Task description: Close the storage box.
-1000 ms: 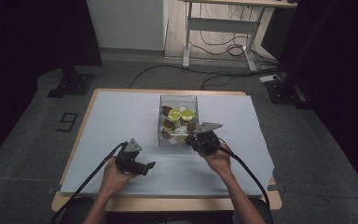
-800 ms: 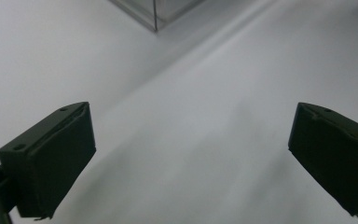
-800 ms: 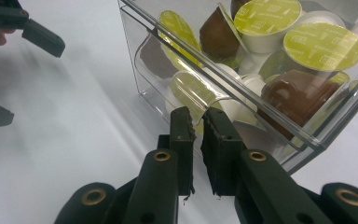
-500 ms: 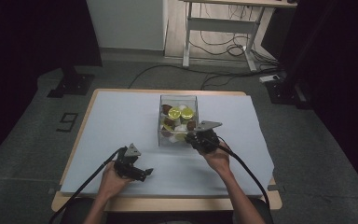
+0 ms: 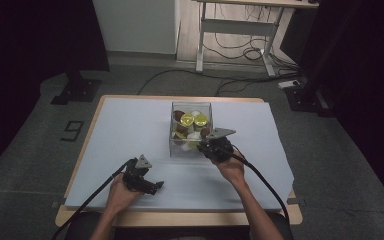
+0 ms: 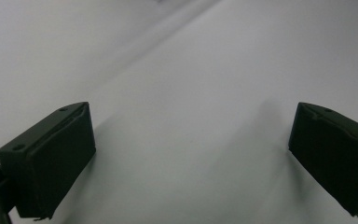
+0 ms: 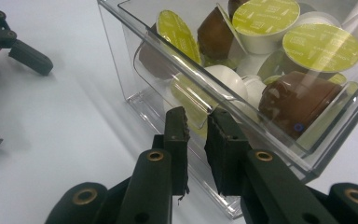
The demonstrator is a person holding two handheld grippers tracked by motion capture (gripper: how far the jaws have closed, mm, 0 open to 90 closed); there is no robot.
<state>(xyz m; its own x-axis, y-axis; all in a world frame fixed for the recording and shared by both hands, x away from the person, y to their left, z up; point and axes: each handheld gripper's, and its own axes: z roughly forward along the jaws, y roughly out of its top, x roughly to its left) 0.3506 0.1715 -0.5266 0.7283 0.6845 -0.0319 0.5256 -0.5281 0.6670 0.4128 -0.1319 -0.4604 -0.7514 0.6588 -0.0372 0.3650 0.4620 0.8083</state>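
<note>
One clear plastic box (image 5: 191,131) stands on the white sheet (image 5: 130,130) that covers the table (image 5: 75,220), a little past the middle of it in the high view and just in front of the right gripper (image 5: 209,147). The box is open at the top and holds a loose heap of coffee capsules. Several of them show lime-green foil lids (image 7: 320,46), two lying face up near the top and one tipped on edge against the near wall. Among these lie brown capsules (image 7: 294,99), one resting low against the near wall, and white capsules (image 7: 227,78) packed lower down. The near wall has a curved cut-out (image 7: 177,81) through which the capsules show.

In the right gripper view the right gripper (image 7: 196,125) stands at the box's near wall (image 7: 135,100) with its jaws almost together, a narrow slit left between them. They have just been opening slightly. Nothing is between the pads, and their tips sit right at the cut-out's lower lip; whether they touch the plastic I cannot tell.

The left gripper (image 5: 155,186) rests low over the bare sheet near the table's front edge, well apart from the box. In the left gripper view its jaws (image 6: 191,154) are spread wide, with plain white sheet between them.
</note>
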